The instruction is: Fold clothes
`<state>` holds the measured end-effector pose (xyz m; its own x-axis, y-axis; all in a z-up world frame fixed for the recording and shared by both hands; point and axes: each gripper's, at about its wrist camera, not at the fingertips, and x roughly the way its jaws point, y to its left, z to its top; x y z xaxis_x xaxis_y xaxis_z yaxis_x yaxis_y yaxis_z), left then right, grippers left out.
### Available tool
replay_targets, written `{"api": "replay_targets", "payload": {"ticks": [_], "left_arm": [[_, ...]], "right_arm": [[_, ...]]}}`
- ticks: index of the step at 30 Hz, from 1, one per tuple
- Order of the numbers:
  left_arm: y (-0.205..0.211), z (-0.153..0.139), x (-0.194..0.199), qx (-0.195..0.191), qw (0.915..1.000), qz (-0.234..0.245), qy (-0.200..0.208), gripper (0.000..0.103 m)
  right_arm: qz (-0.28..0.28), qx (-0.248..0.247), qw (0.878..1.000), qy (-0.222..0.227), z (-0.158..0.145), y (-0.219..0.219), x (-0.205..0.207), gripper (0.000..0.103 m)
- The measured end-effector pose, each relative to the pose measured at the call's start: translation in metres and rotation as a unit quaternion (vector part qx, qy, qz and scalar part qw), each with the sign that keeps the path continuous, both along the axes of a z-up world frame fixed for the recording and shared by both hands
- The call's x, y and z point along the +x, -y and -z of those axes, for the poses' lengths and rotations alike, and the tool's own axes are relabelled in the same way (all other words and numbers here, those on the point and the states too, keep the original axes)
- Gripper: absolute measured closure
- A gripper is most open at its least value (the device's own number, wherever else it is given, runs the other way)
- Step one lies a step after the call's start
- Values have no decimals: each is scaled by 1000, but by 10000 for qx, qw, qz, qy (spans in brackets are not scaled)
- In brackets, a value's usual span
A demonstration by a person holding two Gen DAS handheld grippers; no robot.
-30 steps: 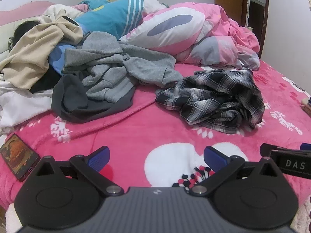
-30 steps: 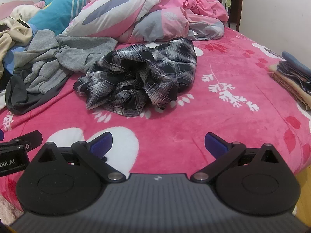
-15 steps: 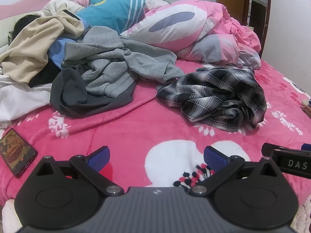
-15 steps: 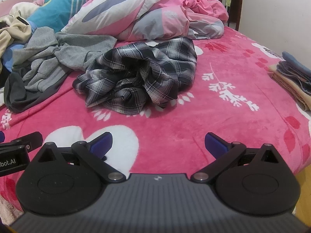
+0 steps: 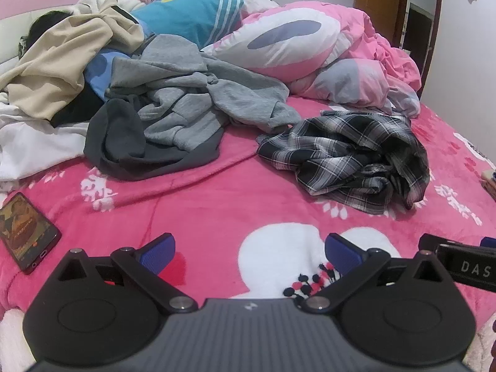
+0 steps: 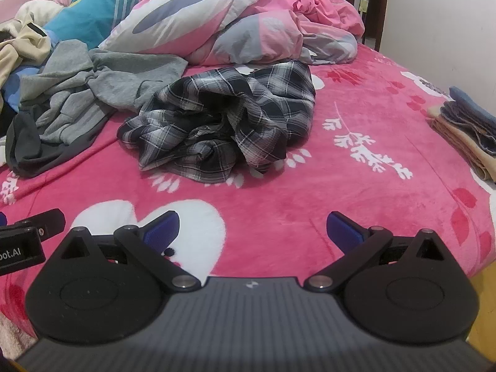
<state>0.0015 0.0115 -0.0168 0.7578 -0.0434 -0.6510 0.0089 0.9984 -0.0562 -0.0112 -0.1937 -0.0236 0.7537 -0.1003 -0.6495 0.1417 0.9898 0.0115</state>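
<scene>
A bed covered by a bright pink blanket (image 5: 217, 204) with white flower and heart shapes fills both views, with pale walls behind and a wooden door frame (image 5: 369, 0) at the upper right of the left view. The left gripper (image 5: 249, 252) sits low in the frame's bottom centre, its blue-padded fingers spread wide over the blanket and holding nothing; the right gripper (image 6: 252, 231) is likewise wide open and empty. The crumpled black-and-white plaid shirt (image 6: 229, 124) lies at the centre of the right view and right of centre in the left view, apart from both grippers. Just beside it to the left is a heap of grey clothes (image 5: 173, 114) with a dark garment beneath. A rumpled pink and grey duvet (image 6: 248, 21) is piled at the top. A phone (image 5: 26, 232) lies at the lower left of the left view. Folded clothes (image 6: 468, 127) are stacked at the right edge of the right view.
</scene>
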Motion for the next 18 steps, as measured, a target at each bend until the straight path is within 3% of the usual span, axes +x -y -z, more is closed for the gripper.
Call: {"api": "replay_targets", "payload": {"ticks": [13,18], "left_arm": [[-9,0,-3,-164,9998,-73,14,0],[-15,5,-3,-408,9990,-156,85,0]], "right_arm": [[21,-13,10000,58,-3,-6,-5,1],[29,116,9998,175,3,3,-9,1]]}}
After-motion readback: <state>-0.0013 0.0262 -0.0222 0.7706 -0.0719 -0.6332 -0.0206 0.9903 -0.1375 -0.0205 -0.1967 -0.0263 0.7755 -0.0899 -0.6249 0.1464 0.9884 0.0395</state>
